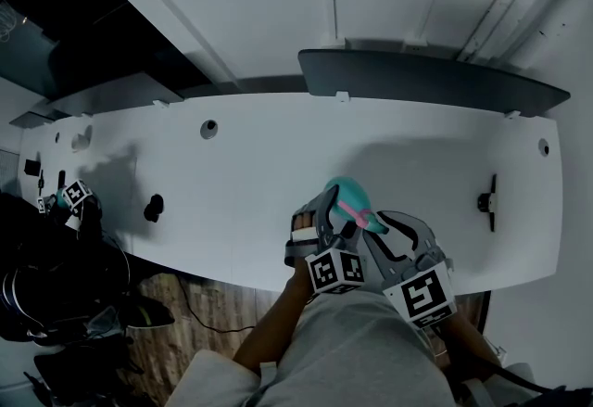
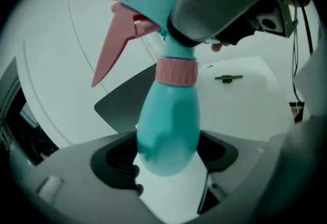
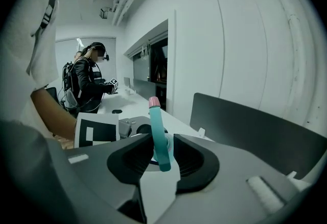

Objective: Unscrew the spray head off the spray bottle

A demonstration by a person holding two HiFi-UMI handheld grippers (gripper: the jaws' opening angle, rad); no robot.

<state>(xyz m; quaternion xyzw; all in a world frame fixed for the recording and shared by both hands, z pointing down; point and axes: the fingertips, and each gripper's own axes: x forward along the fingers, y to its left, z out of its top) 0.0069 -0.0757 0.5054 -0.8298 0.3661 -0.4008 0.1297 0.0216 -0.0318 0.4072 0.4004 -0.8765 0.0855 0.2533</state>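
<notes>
Scene: Two handheld grippers meet over a long white surface; a dark grey panel runs along its far edge, upper right of the head view.
Spray bottle: The teal spray bottle sits at the lower centre of the head view, between the two grippers.
Left gripper: The left gripper has its jaws closed on the bottle's rounded lower body, with a pad pressing on each side.
Spray head: The teal spray head with its pink trigger fills the top of the left gripper view, and the pink ribbed collar sits on the bottle's neck.
Right gripper: The right gripper has its jaws part-open astride the spray head; one pad is against it, a thin gap shows at the other, and it is not clamped.
Background: A person in dark clothing stands at the left of the right gripper view.
</notes>
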